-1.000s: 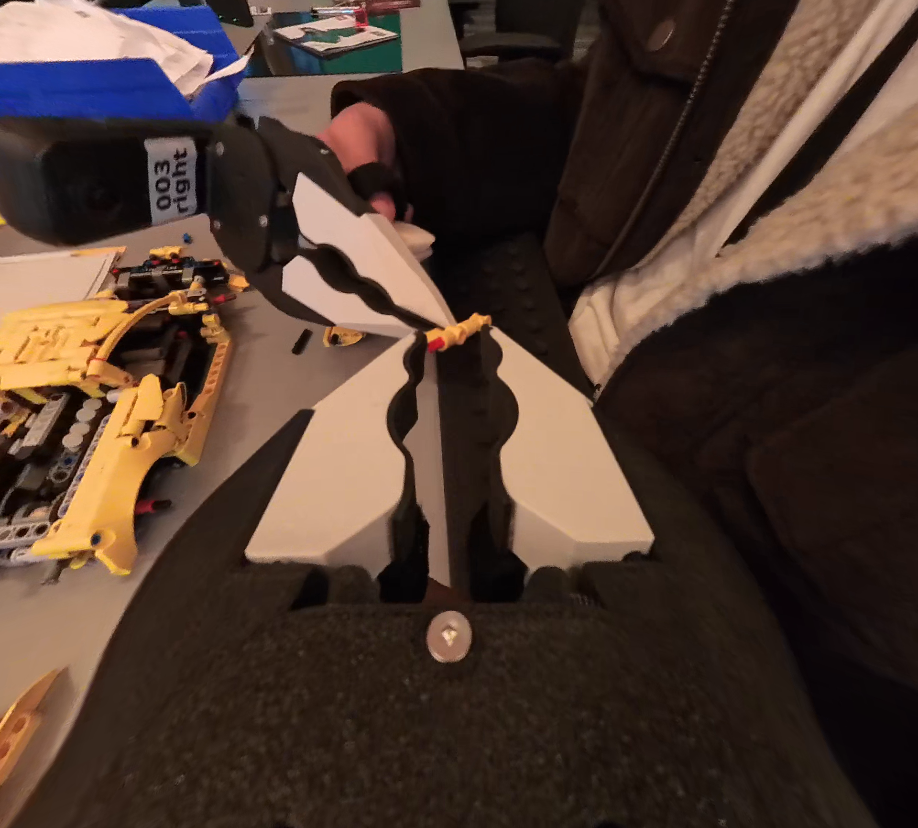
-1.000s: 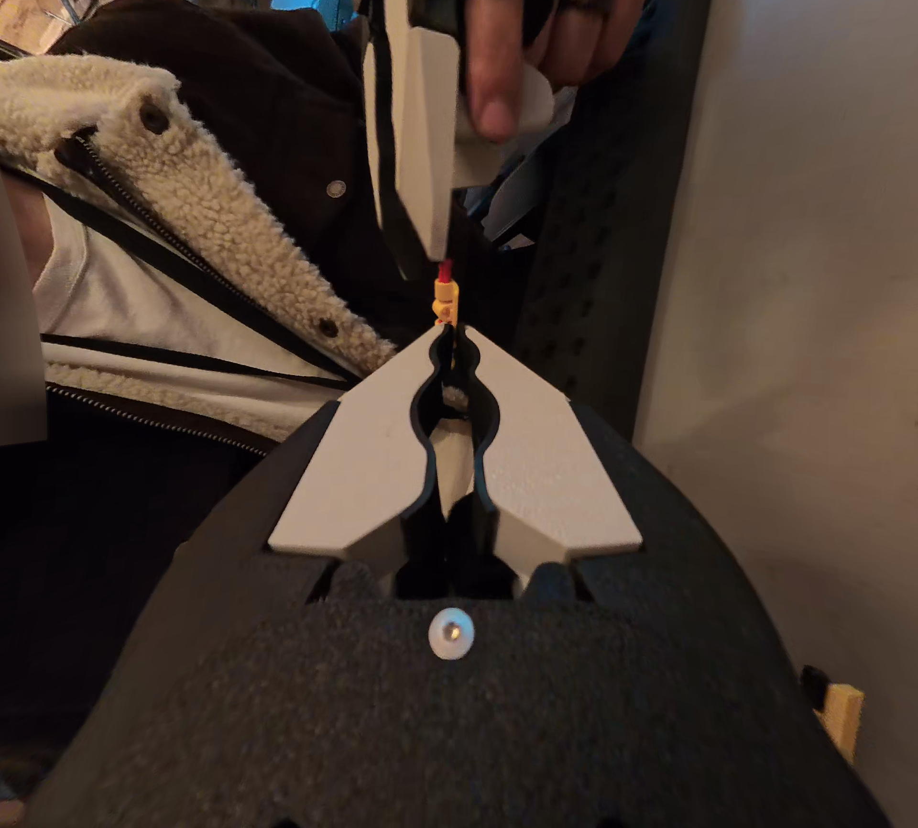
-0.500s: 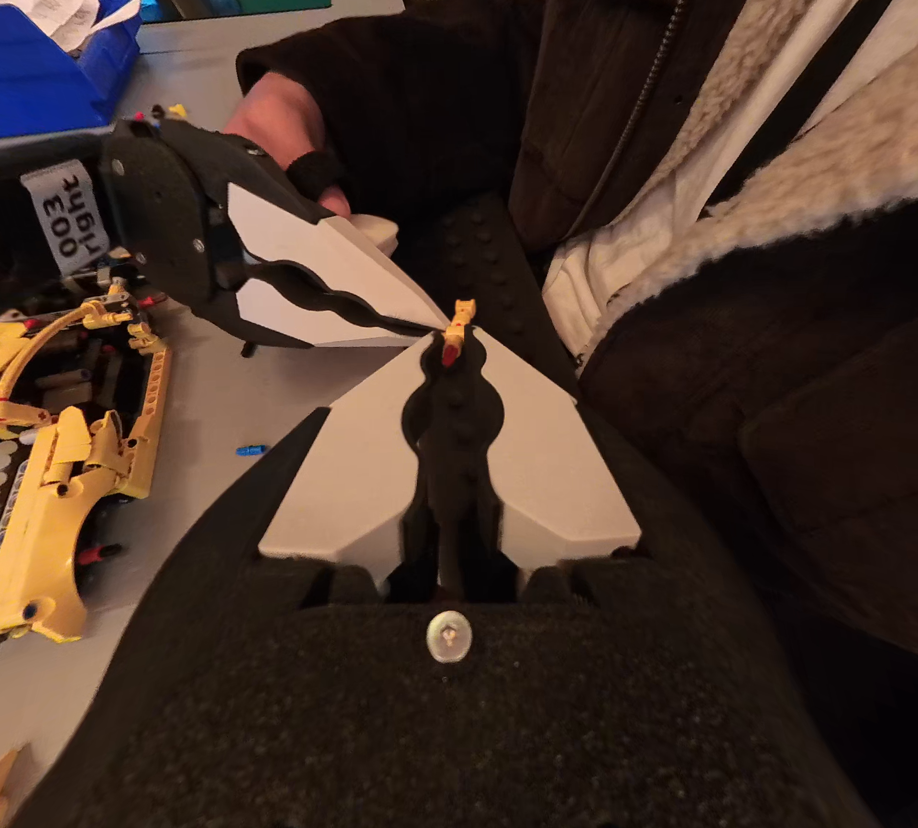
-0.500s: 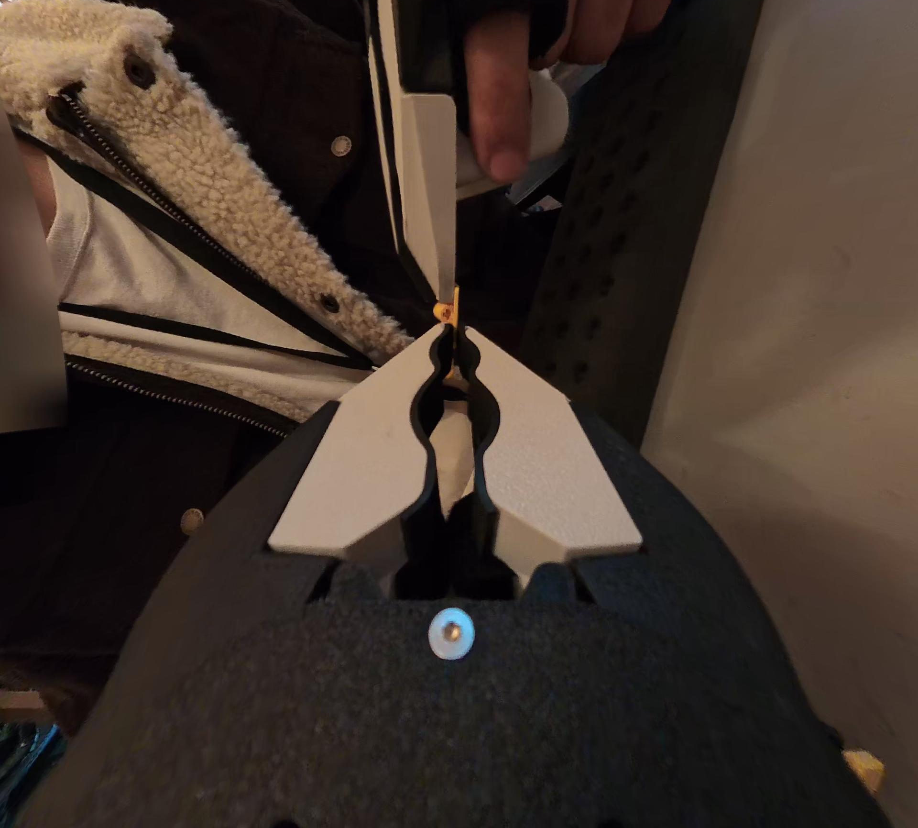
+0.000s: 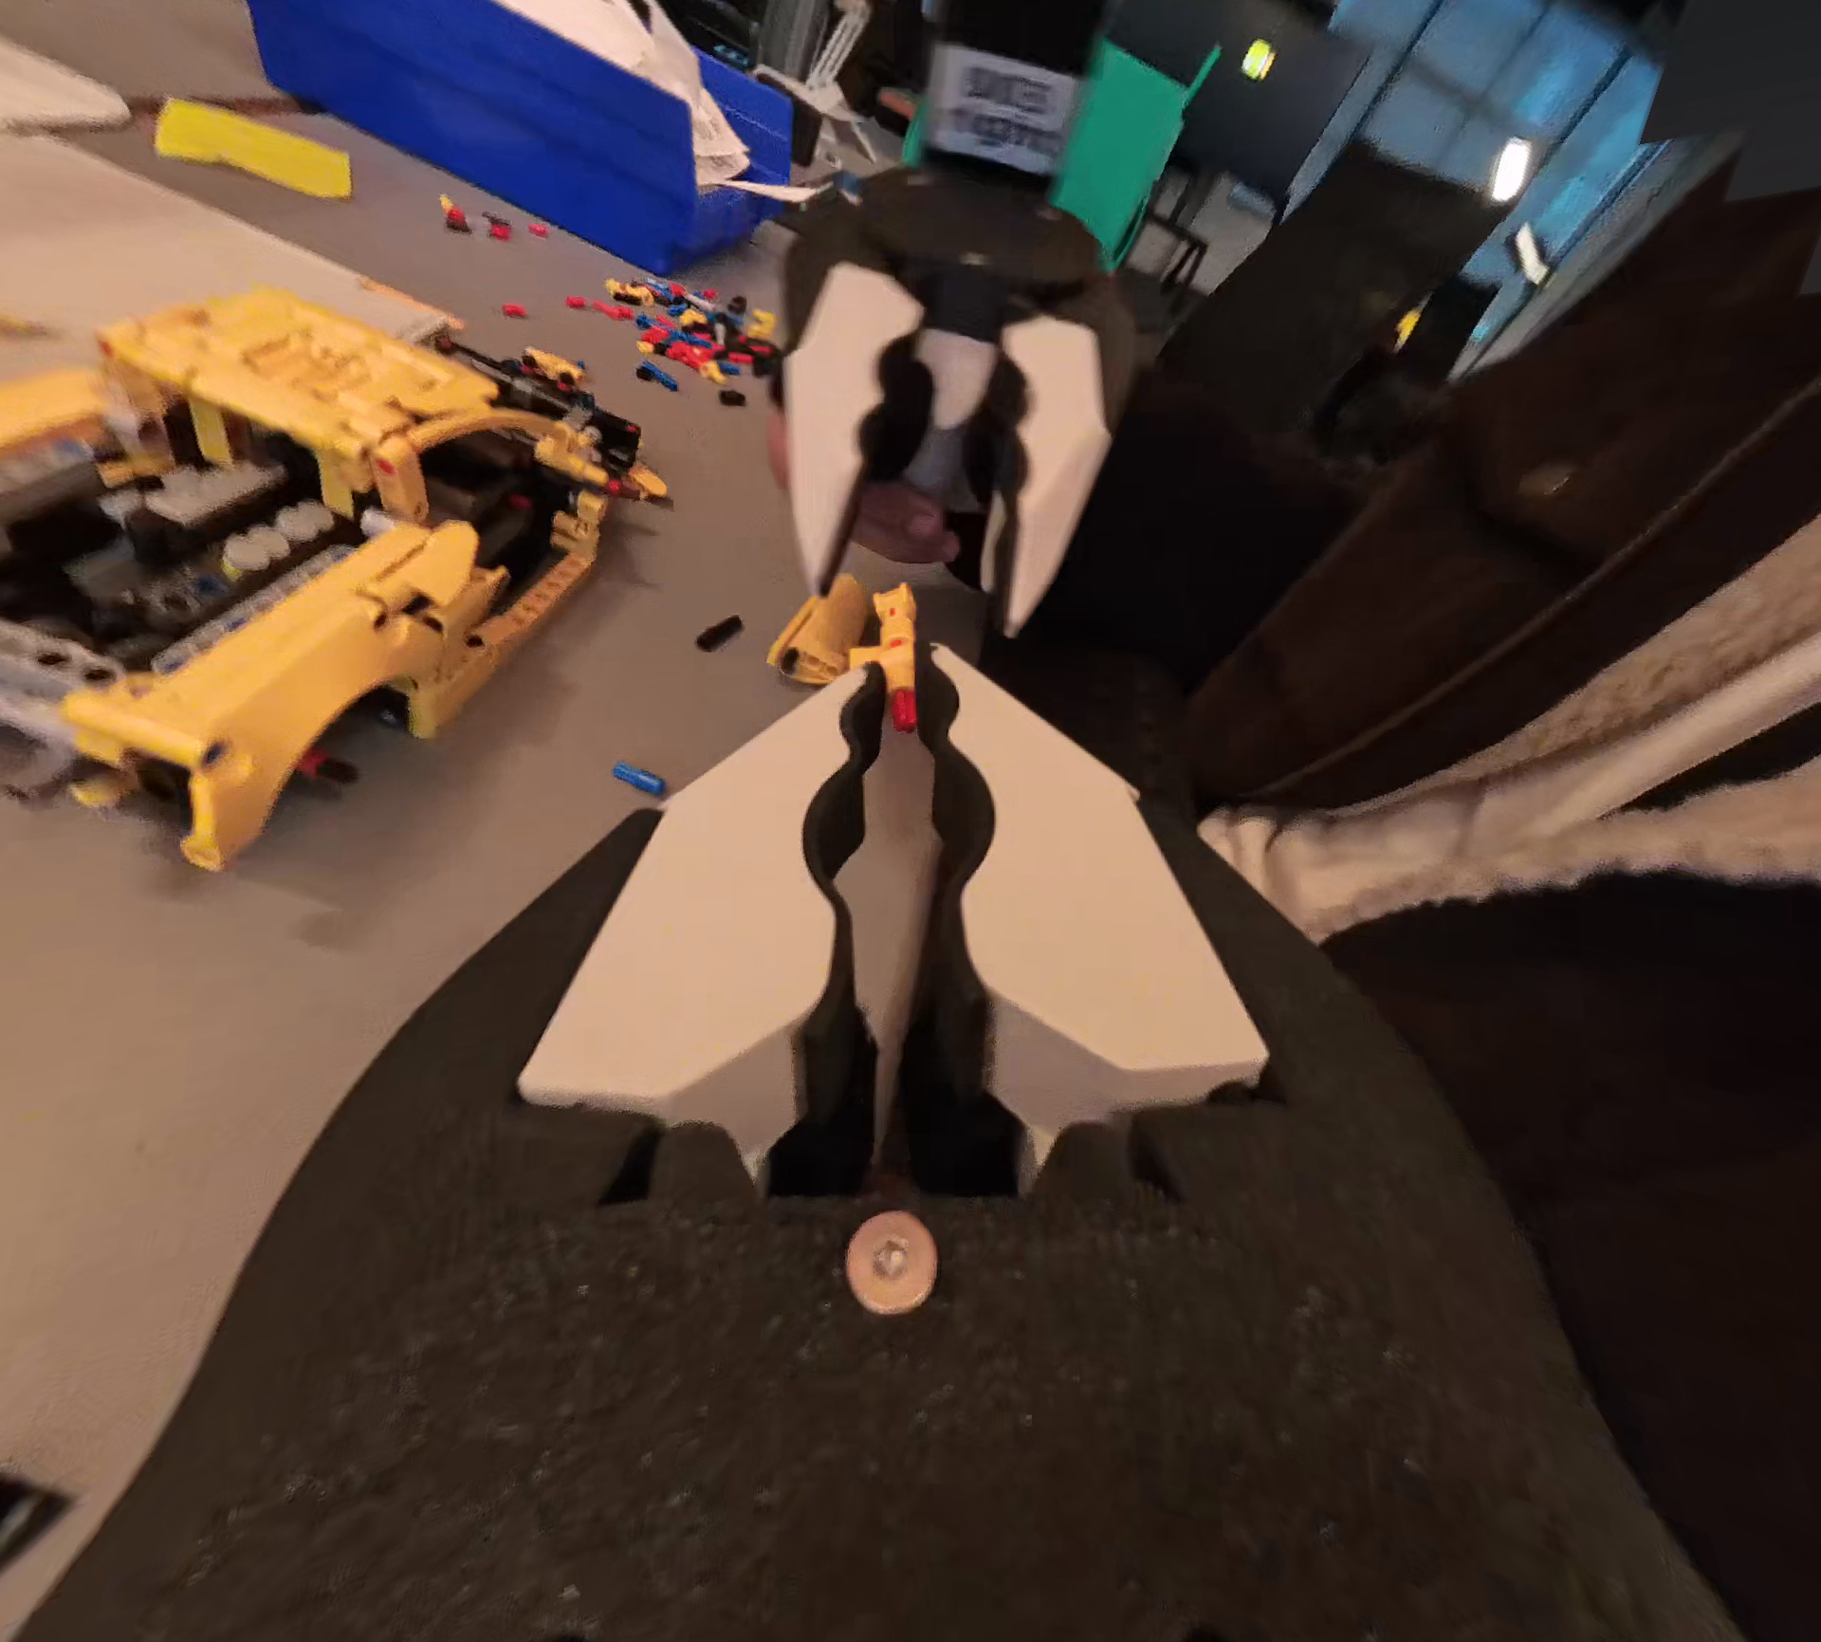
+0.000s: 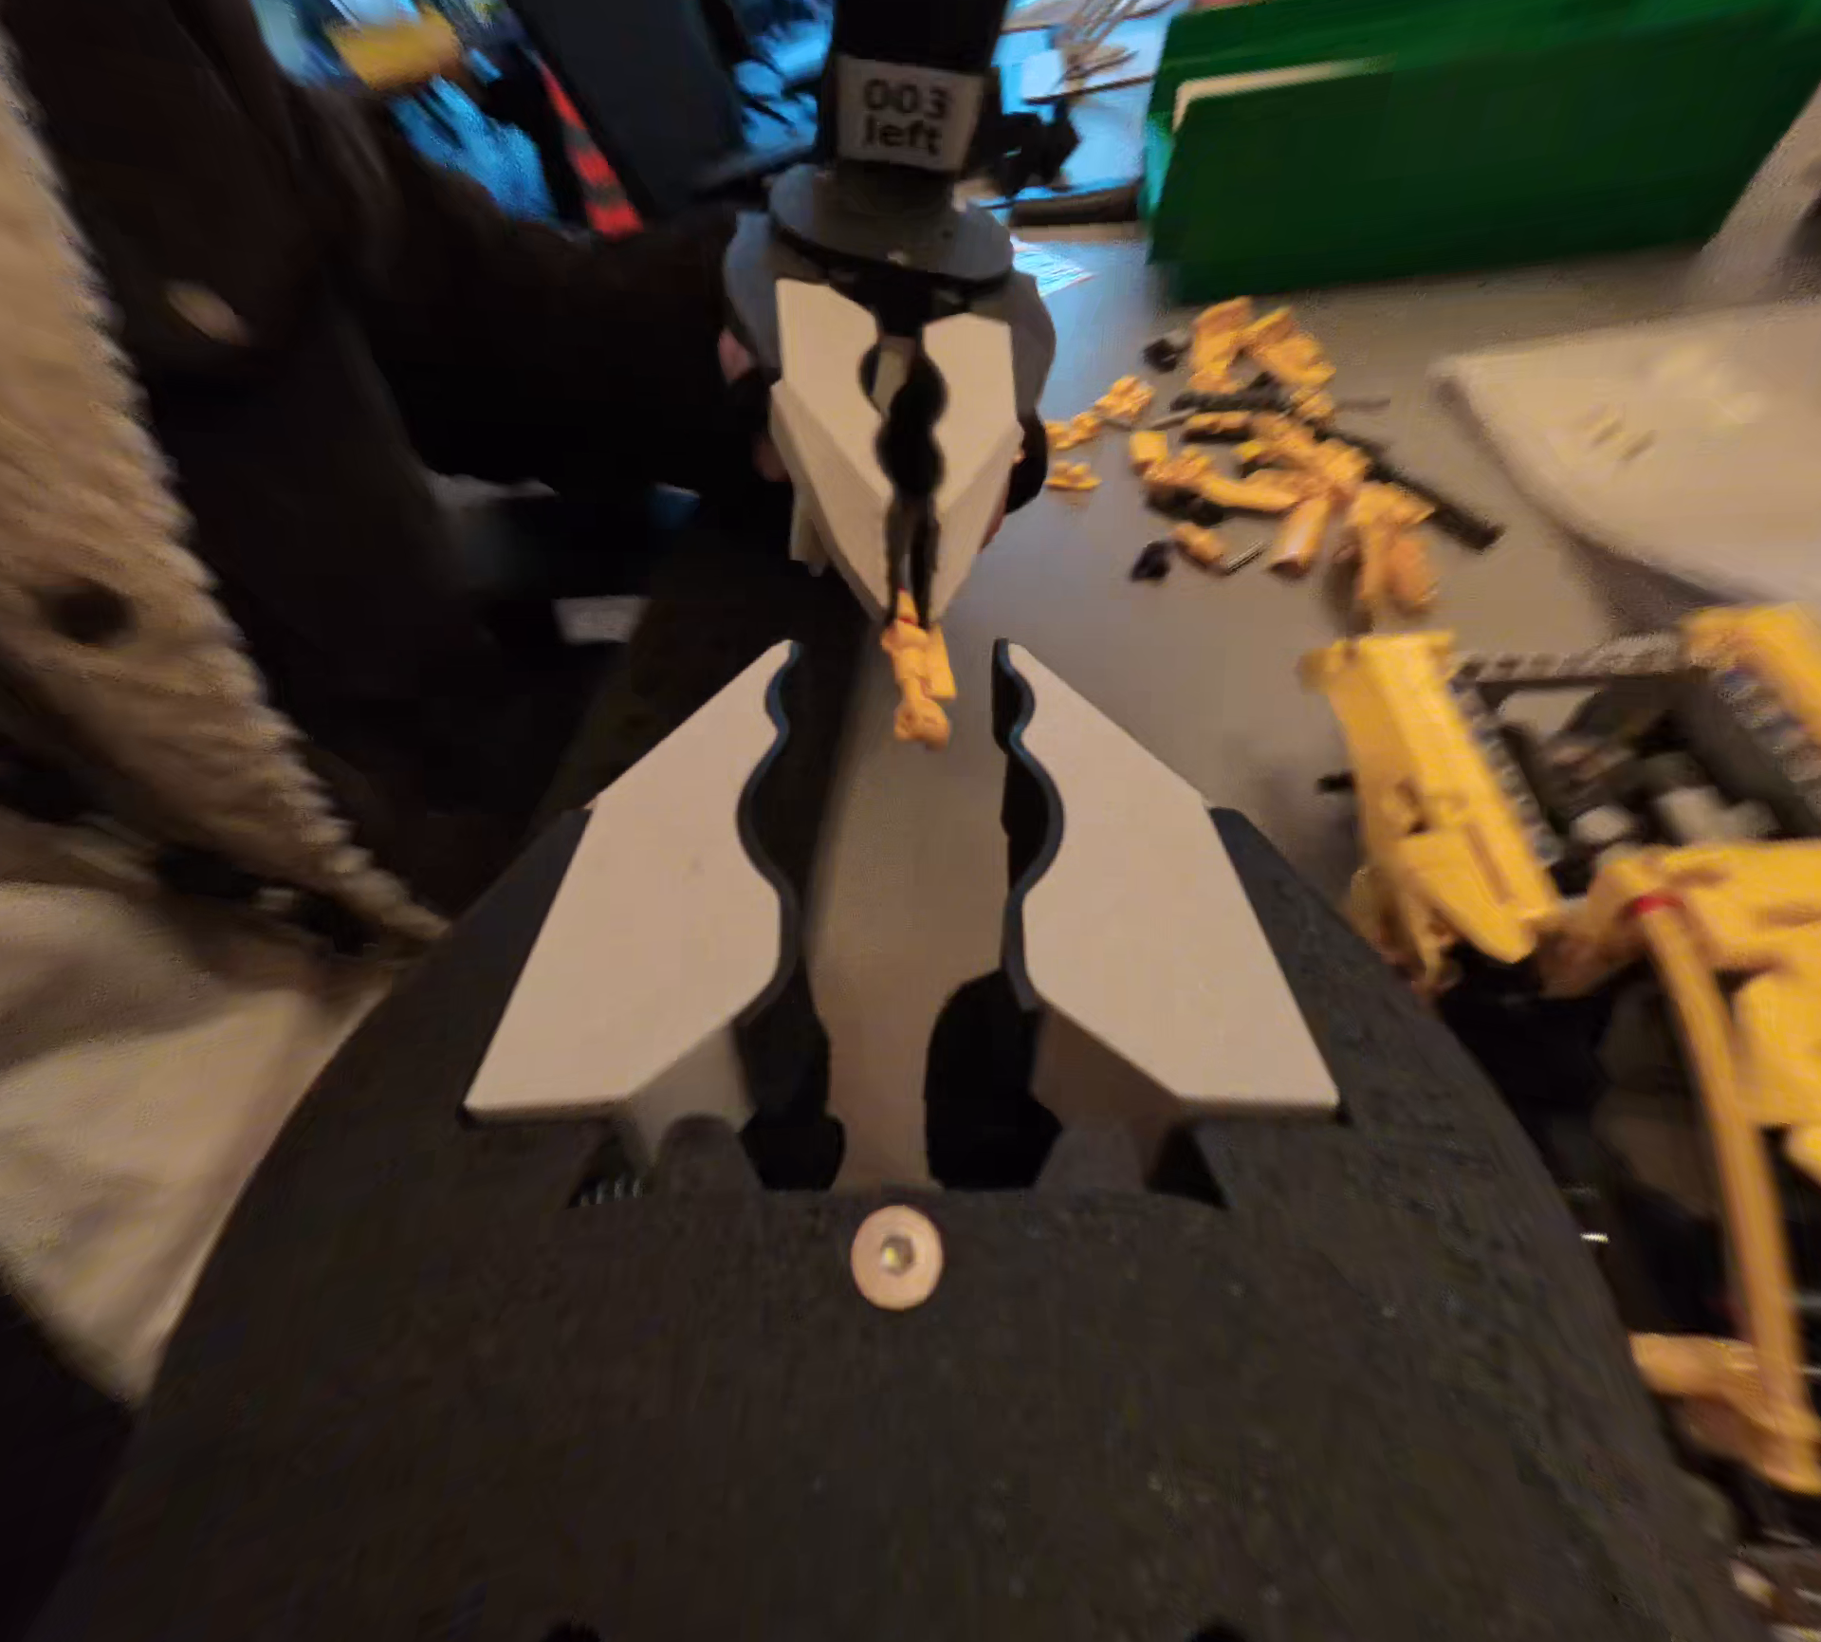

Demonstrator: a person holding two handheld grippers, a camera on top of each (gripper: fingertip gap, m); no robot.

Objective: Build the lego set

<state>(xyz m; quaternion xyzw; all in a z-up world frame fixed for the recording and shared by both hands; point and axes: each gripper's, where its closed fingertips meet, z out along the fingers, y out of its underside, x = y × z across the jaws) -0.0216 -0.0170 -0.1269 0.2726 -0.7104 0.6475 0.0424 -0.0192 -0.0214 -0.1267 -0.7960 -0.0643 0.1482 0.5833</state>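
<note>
Grey tabletop (image 5: pixel 296 1003) carries the half-built yellow car (image 5: pixel 296 530), a scatter of loose pieces (image 5: pixel 690 333) and a blue bin (image 5: pixel 473 67) behind them; both views are blurred from motion.

Half a second ago both hand-held grippers met at the small yellow part with a red pin, the right one pinched on it. Now the right hand-held gripper (image 6: pixel 897 658) has let go: its fingers stand apart and empty, pulled back a little. The left hand-held gripper (image 5: pixel 897 678) alone is clamped on the part (image 5: pixel 895 644), by the red end, and the yellow end sticks out past the tips, above the tabletop edge. In the right wrist view the part (image 6: pixel 921 678) hangs from the left tips, just before the open right jaws.

I judge that the handover is done and the part is ready to go to the car. Grip is only on the tip, so the part may turn.
</note>
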